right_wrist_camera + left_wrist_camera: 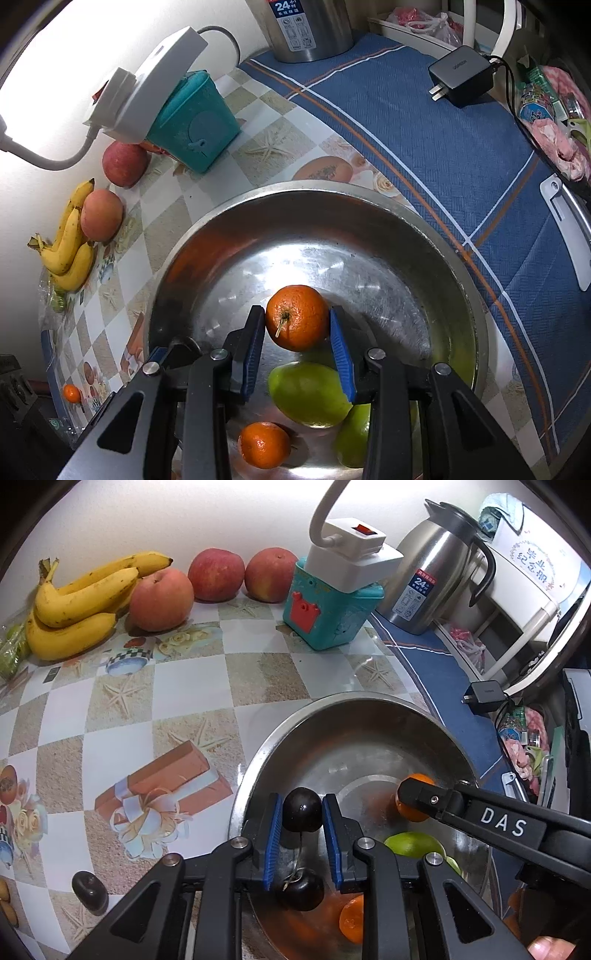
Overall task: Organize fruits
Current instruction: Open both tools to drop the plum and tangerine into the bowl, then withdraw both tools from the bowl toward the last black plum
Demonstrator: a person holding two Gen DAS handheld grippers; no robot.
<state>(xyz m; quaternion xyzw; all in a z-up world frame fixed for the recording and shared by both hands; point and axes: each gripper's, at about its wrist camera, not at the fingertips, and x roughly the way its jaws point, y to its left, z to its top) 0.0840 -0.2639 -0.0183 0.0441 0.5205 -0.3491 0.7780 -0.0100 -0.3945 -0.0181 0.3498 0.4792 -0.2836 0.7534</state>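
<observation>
My left gripper [302, 808] is shut on a dark plum [302, 809] and holds it over the near-left rim of the steel bowl [295, 720]. A second dark plum [303, 890] lies under it in the bowl. My right gripper [297, 318] is shut on a small orange [297, 317] above the steel bowl [221, 218]; it shows in the left wrist view [415, 802] too. Two green fruits [308, 393] and another orange [264, 445] lie in the bowl. A third plum [89, 891] lies on the table.
Bananas [79, 602] and three apples [161, 600] sit at the back by the wall. A teal box [328, 609] with a white power strip on it, a steel thermos [436, 576] and a black charger [461, 75] stand behind the bowl. A small orange [71, 393] lies far left.
</observation>
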